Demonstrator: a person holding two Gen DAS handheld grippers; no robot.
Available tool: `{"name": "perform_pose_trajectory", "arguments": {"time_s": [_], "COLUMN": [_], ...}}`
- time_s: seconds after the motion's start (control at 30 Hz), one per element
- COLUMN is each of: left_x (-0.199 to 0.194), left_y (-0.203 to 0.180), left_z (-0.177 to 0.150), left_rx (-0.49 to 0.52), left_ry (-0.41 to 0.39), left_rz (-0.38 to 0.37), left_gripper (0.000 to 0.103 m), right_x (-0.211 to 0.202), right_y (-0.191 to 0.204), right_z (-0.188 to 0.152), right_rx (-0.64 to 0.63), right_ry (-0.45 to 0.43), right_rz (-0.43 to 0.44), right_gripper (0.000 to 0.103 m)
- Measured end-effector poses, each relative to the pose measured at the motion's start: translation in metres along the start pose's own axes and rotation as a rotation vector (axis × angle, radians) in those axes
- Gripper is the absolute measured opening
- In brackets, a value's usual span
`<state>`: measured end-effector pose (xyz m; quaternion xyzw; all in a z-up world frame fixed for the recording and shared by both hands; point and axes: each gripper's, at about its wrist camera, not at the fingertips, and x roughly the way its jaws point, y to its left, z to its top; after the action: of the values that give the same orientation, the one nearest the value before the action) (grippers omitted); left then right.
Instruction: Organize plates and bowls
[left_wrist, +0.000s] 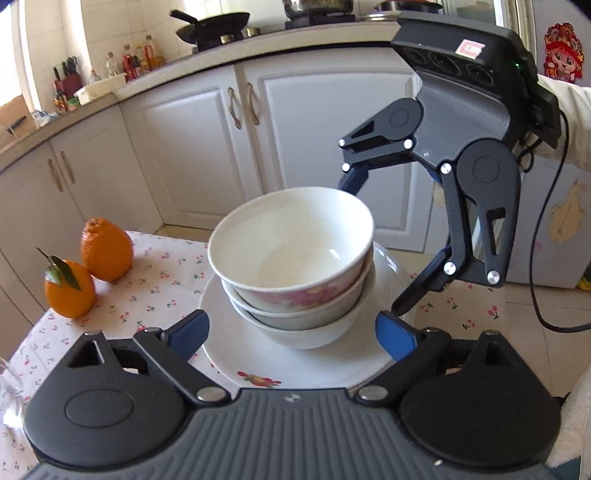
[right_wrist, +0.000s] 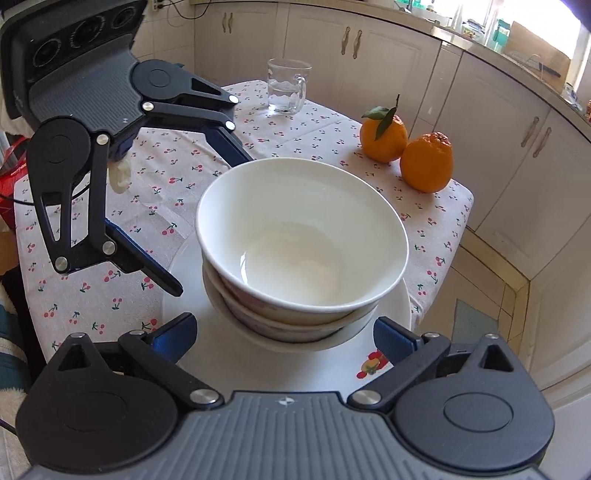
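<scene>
Here we have three bowls nested in a stack on a white plate, which sits on the table toward the edge nearest the left gripper. The top bowl leans a little, its rim tipped away from level, so the stack is not fully seated.

Both claws are spread wide and hold nothing. The left gripper straddles the bottom of the stack from one side, its blue pads just outside the lowest bowl and over the plate. The right gripper does the same from the opposite side, and each shows in the other's view, reaching down beside the stack.

Our guess is that the stacking is nearly done and the step in hand is to settle or release the pile. To do it well, we should keep the fingers clear of the leaning top bowl, since a nudge on its rim could slide it off. If we straighten it, we would press gently and evenly from both sides, low on the wall, and not drag the plate.

Two oranges stand together near the far corner, and a glass sits at another edge, both well apart from the stack.
</scene>
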<state>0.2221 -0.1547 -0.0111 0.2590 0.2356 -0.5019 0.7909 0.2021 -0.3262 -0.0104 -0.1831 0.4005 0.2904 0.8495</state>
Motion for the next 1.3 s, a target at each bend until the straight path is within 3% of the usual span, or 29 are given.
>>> {"name": "perform_pose_trajectory", "arguments": {"time_s": [0.17, 0.3, 0.5, 0.63, 0.9, 1.3], "left_x": [-0.039, -0.06, -0.095, -0.108, -0.134, -0.134], "left_y": [-0.03, -0.052, -0.07, -0.077, -0.086, -0.086], "left_z": [-0.002, -0.01, -0.022, -0.019, -0.018, -0.025], "left_rx": [-0.065, -0.225, -0.483, -0.517, -0.544, -0.597], "left_ry": [-0.083, -0.098, -0.11, -0.067, -0.093, -0.084], "left_rz": [0.18, 0.326, 0.443, 0.498, 0.56, 0.588], "left_gripper": [0.103, 0.103, 0.102, 0.102, 0.102, 0.102], "right_x": [-0.029, -0.045, -0.06, -0.077, -0.113, -0.113], "right_y": [0.028, 0.056, 0.092, 0.118, 0.153, 0.168], "right_z": [-0.002, -0.005, -0.026, -0.03, -0.016, -0.012], "right_rx": [0.067, 0.209, 0.544, 0.662, 0.679, 0.676], "right_ry": [-0.014, -0.014, -0.035, -0.088, -0.214, -0.228], "right_rz": [-0.118, -0.26, -0.486, -0.588, -0.663, -0.673], "right_gripper": [0.103, 0.103, 0.103, 0.103, 0.103, 0.103]}}
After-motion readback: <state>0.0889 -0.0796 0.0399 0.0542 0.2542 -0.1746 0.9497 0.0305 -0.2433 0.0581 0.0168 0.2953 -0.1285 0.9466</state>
